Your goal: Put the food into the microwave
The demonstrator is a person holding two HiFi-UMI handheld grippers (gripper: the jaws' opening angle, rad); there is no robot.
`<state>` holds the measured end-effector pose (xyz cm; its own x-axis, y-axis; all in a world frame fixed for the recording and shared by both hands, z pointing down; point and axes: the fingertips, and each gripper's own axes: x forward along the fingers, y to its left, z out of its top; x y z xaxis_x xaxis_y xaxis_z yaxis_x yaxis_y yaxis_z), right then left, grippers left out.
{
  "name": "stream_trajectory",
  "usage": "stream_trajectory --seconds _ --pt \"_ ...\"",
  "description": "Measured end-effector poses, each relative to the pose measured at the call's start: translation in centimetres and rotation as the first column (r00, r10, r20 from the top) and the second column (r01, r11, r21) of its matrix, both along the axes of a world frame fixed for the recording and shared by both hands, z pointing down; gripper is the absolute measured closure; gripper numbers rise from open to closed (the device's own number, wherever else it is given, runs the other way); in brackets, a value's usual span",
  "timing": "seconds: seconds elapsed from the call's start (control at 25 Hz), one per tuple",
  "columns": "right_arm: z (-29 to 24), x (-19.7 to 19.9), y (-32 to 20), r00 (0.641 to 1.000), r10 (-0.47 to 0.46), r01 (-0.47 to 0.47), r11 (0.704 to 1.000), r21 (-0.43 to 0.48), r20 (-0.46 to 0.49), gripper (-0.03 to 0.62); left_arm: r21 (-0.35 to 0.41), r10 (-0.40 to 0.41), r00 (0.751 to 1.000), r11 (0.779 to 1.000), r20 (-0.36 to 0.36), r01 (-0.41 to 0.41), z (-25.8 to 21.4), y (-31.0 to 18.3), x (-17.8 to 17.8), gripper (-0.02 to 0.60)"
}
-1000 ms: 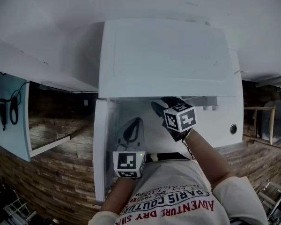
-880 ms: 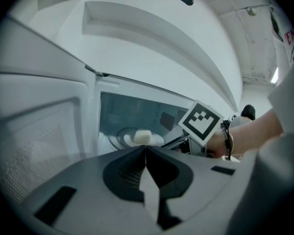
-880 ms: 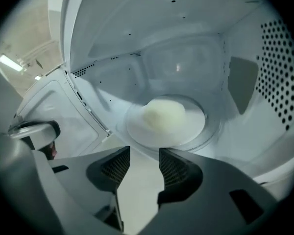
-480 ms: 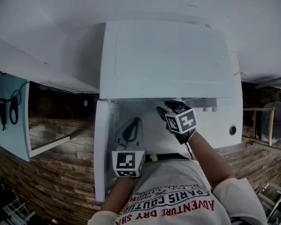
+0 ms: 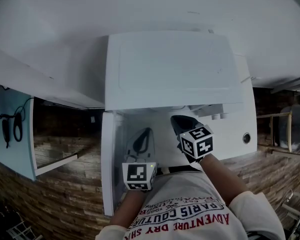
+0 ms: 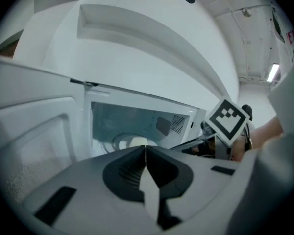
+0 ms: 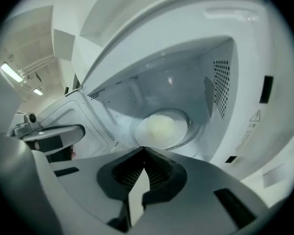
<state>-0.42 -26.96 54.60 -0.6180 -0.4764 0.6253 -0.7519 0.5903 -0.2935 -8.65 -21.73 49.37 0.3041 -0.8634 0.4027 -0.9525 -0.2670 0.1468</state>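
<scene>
A: Just closed the right hand-held gripper: pressed shut on nothing. Drawn back as well, toward the lower middle of the head view, clear of the opening.

B: And the left hand-held gripper?

A: Pinched together too, empty, hanging low beside the open white microwave door at the left of its own view. Hardly shifted.

B: So let go of the load?

A: Looks that way. Beyond the shut tips, in the middle of the right gripper view, left the pale round lump of food lying on the clear round glass plate on the floor of the white box-shaped microwave. Touching neither gripper, well apart from both.

B: Same from the other side?

A: Yes: showing just above the jaw tips in the left gripper view, deep in the cavity, with the perforated vent on the far wall to its right.

B: Meaning for the task?

A: Probably placing done: food inside, both tools out. Still standing open, though, so likely only swinging the door shut to go, if wanted at all. Best to keep both grippers clear of the doorway for that.
</scene>
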Motion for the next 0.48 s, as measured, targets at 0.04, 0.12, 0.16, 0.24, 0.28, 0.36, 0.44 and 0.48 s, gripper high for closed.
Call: stream_trajectory --seconds 0.04,0.12,0.16,0.24,0.28,0.36,0.44,0.48 --pt "-0.6 0.0 0.3 1.0 0.001 -0.001 1.0 0.02 0.003 0.582 0.008 0.008 1.0 1.0 0.004 -0.008 -0.4 -0.1 0.2 0.575" --pt "-2.3 0.0 0.9 1.0 0.0 0.0 0.997 0.075 0.001 0.582 0.027 0.025 1.0 0.999 0.005 -0.025 -1.3 -0.1 0.8 0.575" --pt "-3.2 0.0 1.2 1.0 -0.001 0.002 0.994 0.109 -0.004 0.582 0.036 0.033 0.999 0.999 0.0 -0.033 -2.0 -0.2 1.1 0.575" --pt "-5.4 0.0 1.9 1.0 -0.003 0.005 0.983 0.181 -0.015 0.582 0.062 0.048 0.999 0.997 -0.009 -0.048 -3.5 -0.1 1.7 0.575" --pt "-6.5 0.0 2.2 1.0 -0.001 0.004 0.976 0.218 -0.014 0.582 0.08 0.056 0.998 0.995 -0.007 -0.055 -4.3 -0.1 2.0 0.575" --pt "-8.7 -0.1 2.7 1.0 0.003 -0.004 0.959 0.284 0.003 0.583 0.129 0.071 0.997 0.989 0.01 -0.071 -6.1 -0.2 2.5 0.575" --pt "-10.6 -0.2 3.1 0.999 0.012 -0.023 0.945 0.328 0.037 0.582 0.178 0.083 0.996 0.98 0.03 -0.087 -7.7 -0.3 2.9 0.575" --pt "-11.3 -0.2 3.2 0.998 0.02 -0.037 0.938 0.344 0.053 0.582 0.197 0.09 0.995 0.976 0.039 -0.096 -8.4 -0.2 3.2 0.575"
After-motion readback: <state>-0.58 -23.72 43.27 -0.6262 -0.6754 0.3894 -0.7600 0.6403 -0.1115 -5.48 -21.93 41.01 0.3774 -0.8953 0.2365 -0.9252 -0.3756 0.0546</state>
